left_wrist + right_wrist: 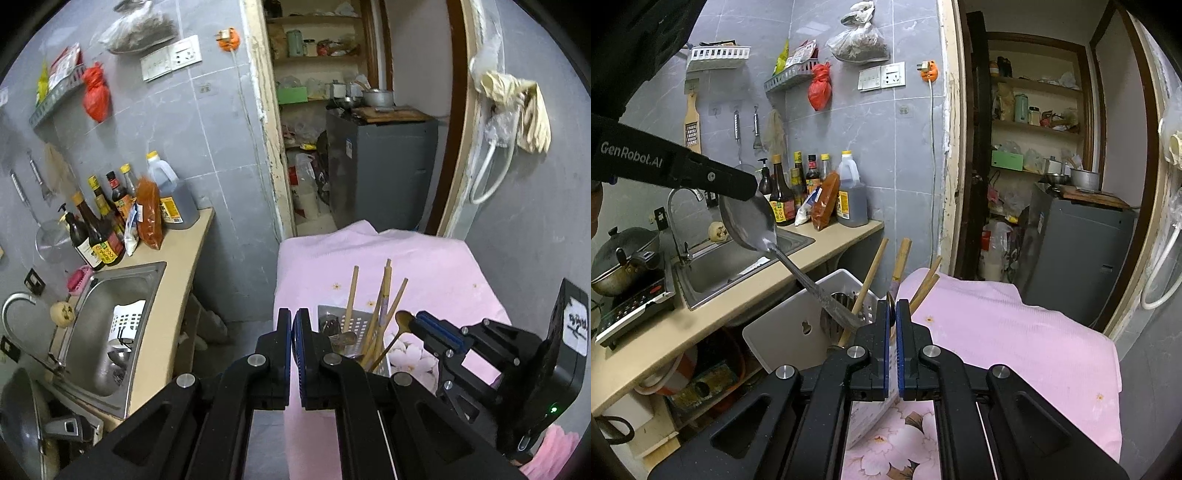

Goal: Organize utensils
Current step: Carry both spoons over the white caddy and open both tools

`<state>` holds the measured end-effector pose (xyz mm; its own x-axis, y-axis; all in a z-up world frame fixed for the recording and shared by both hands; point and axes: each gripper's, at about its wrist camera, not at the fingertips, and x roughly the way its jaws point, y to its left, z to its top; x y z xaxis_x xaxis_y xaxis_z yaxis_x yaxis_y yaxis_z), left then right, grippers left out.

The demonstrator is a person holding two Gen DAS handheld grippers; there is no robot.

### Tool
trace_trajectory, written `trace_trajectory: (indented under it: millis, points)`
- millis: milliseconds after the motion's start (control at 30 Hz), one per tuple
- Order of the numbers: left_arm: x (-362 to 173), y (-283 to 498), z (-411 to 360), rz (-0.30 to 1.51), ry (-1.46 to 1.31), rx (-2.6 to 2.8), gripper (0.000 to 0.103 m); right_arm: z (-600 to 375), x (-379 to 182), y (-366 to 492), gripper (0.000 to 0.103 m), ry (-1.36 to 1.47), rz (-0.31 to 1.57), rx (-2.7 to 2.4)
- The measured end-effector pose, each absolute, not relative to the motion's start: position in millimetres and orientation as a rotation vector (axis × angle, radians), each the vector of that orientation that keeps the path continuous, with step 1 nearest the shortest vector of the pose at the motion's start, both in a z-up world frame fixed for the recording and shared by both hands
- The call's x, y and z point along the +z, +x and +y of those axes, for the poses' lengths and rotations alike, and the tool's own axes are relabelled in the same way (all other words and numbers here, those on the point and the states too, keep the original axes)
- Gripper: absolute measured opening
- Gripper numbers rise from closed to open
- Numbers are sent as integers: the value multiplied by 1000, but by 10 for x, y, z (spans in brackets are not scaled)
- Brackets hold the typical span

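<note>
Draping – pink cloth [1015, 332], grey-tiled wall [879, 140]

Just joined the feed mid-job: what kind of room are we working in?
Most likely a small home kitchen: a steel sink in a counter, sauce bottles against the tiled wall, and a pantry shelf through the doorway.

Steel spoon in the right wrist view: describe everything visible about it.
The steel spoon is large and silvery, with a wide, shiny oval bowl and a long slim handle that looks patterned toward its end. It hangs tilted in the air, bowl up and to the left and handle slanting down to the right, its end reaching the white utensil holder. The bowl's upper rim meets the tip of the left gripper, which seems to pinch it.
</note>
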<state>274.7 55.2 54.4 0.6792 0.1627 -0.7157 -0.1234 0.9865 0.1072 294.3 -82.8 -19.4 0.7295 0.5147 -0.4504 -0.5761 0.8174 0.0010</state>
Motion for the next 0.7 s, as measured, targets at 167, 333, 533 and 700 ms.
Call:
trace_trajectory:
  millis: [167,333,533,700]
  points:
    - [485,2781,542,826,19,128,5,-859,-165,2914,3,-134,448,594]
    - [419,2798,579,821,-51,94,7,-907,-88,2895,4,-115,441,576]
    - [310,2780,648,777,-171,37,11,-1047,19,2816,26,-71,421,527]
    - [197,2690,635,724,-217,-14,32,-1186,95,2737,33,-26,414,471]
